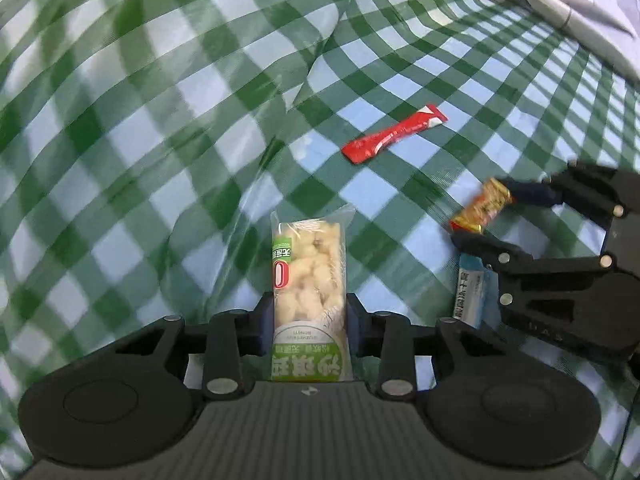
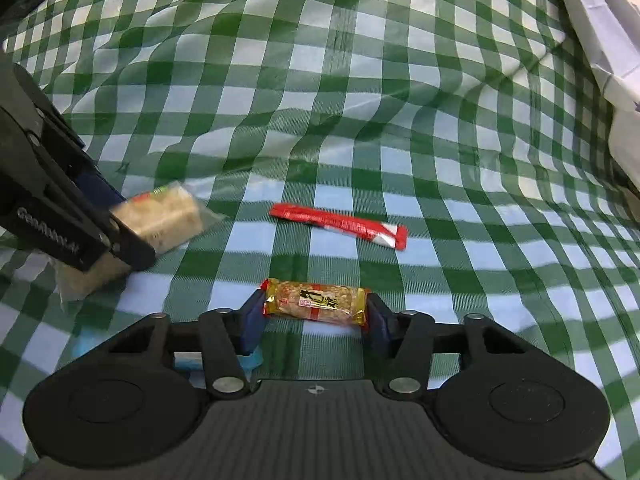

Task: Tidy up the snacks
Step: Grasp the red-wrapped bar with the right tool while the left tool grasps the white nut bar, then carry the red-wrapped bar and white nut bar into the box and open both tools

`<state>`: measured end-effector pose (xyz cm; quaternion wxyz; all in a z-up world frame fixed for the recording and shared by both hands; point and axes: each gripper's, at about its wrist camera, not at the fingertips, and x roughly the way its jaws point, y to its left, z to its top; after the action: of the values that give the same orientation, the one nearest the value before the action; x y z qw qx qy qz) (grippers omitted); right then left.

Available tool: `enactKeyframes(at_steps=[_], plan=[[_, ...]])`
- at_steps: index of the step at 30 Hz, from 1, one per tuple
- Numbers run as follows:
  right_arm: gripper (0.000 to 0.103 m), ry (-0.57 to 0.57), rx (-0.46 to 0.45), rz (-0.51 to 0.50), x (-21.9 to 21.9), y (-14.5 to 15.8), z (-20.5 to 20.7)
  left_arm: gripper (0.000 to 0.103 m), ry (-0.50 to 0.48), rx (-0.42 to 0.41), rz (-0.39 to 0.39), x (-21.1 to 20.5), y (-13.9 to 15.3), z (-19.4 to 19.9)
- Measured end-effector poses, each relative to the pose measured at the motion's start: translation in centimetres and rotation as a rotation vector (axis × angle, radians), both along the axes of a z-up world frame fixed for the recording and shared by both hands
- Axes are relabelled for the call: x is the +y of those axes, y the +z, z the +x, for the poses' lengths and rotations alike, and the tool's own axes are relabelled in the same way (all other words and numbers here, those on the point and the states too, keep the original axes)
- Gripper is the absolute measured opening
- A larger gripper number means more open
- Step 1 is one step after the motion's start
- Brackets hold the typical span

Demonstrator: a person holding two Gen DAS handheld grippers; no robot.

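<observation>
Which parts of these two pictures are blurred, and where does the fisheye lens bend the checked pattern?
Left wrist view: the gold snack bar in the right gripper is smeared; the cloth blurs and curves toward the left edge. Right wrist view: the pale snack pack in the left gripper is blurred; the red stick packet stays sharp.

Glossy plastic wrappers (image 2: 315, 305) (image 1: 308, 280) lie on a wrinkled, shiny checked tablecloth (image 2: 360, 100).

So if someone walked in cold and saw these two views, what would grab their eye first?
Probably the loud green-checked tablecloth, then the snacks being held: the left gripper clamps a pale puffed-snack pack, the right gripper a gold bar. Between them, a red stick packet lies loose on the cloth.
</observation>
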<state>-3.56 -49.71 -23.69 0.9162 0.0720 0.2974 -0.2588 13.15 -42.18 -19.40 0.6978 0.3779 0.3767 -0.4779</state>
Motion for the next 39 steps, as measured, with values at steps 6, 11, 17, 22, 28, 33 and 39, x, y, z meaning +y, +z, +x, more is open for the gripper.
enactKeyframes(at_steps=[6,11,17,22,28,33,39], plan=[[0.053,0.037,0.061,0.078,5.0,-0.1,-2.6,0.039,0.059,0.041,0.008,6.3,2.1,-2.6],[0.053,0.121,0.097,0.127,11.1,1.8,-5.6,0.039,0.139,0.077,-0.06,11.7,6.1,-4.8],[0.053,-0.066,-0.082,0.238,15.1,8.1,-12.8,0.039,0.239,0.091,-0.186,18.2,13.5,-8.7],[0.053,-0.113,-0.197,0.27,20.5,14.3,-17.4,0.039,0.323,0.045,-0.279,25.2,19.5,-13.7],[0.053,-0.006,-0.258,0.249,28.8,20.3,-20.8,0.039,0.364,0.032,-0.345,35.3,23.7,-19.7],[0.053,0.085,-0.231,0.283,35.9,22.4,-22.4,0.039,0.446,0.041,-0.365,43.4,24.7,-23.3],[0.053,0.191,-0.193,0.312,42.9,23.6,-23.7,0.039,0.541,0.031,-0.404,50.3,25.6,-26.1]])
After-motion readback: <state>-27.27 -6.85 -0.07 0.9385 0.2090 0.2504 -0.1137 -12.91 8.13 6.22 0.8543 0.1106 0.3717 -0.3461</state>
